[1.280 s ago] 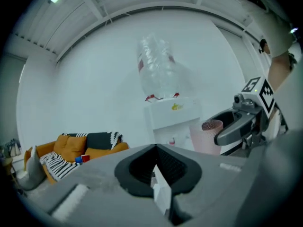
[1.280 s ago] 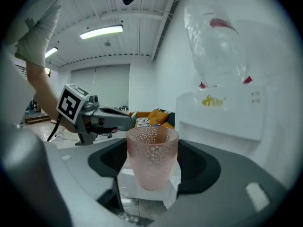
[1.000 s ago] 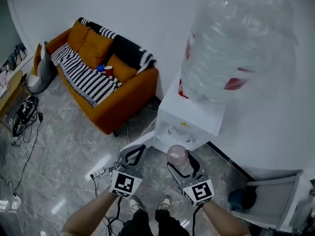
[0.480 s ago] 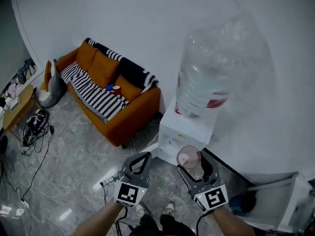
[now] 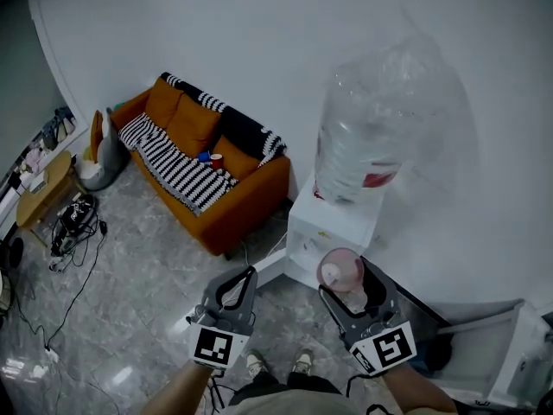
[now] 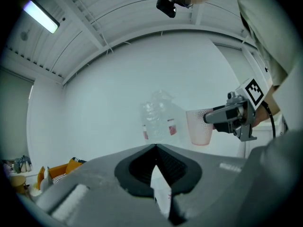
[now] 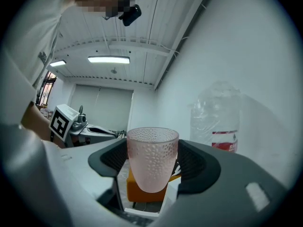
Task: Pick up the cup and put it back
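A pink dimpled cup (image 5: 340, 271) stands upright between the jaws of my right gripper (image 5: 347, 282), which is shut on it. The cup is held in the air just in front of the white water dispenser (image 5: 333, 225), below its big clear bottle (image 5: 380, 137). In the right gripper view the cup (image 7: 151, 157) fills the gap between the black pads (image 7: 198, 163). My left gripper (image 5: 235, 285) hangs to the left of the cup, shut and holding nothing. In the left gripper view its tips (image 6: 155, 148) meet, with the cup (image 6: 200, 126) up and to the right.
An orange sofa (image 5: 226, 204) with a striped blanket stands against the wall at left, with a small red cup (image 5: 216, 157) on it. Cables and a bag (image 5: 73, 219) lie on the marble floor. A wooden table (image 5: 39, 190) is at far left. A grey-white rack (image 5: 510, 353) stands at lower right.
The head view has drawn back and turned, so the bottle looks smaller. Both grippers sit lower and further right in the picture. The cup stays held in the right gripper.
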Tool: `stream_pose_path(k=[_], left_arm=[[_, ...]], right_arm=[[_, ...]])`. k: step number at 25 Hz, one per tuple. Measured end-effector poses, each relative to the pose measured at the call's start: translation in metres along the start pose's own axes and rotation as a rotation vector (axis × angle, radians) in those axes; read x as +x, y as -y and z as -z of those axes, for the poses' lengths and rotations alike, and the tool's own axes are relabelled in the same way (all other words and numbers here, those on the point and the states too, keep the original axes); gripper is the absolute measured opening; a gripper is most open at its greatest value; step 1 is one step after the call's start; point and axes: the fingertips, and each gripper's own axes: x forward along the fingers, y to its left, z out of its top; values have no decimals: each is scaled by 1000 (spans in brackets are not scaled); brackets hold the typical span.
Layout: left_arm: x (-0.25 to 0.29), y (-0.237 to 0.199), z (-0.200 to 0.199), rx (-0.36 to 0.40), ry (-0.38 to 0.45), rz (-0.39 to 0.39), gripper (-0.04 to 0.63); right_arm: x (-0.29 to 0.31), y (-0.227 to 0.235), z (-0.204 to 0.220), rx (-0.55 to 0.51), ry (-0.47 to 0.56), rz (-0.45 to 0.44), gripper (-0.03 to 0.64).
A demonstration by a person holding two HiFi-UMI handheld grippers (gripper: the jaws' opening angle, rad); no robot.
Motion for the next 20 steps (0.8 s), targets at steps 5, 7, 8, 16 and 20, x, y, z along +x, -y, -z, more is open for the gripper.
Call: stream_pose_path(k=[5,7,8,16,20], left_arm=[[-20,3,-13,12,-3,-5,2],[-21,3,-13,11,-3,0,2],[-21,2,-13,10,-4,0,2],[-10,-14,-14,-9,-2,-17,2],[3,-22,-17,-6,5,-18,2]], right_arm=[[-6,-17,-15,9,9,-24,336],[-4,-21,-17,-3,12,-31,336],[-3,-22,-17,-7,13,-34,336],[22,-7,-11,5,11,-18,336],[41,8,0,-6,-5,10,336]])
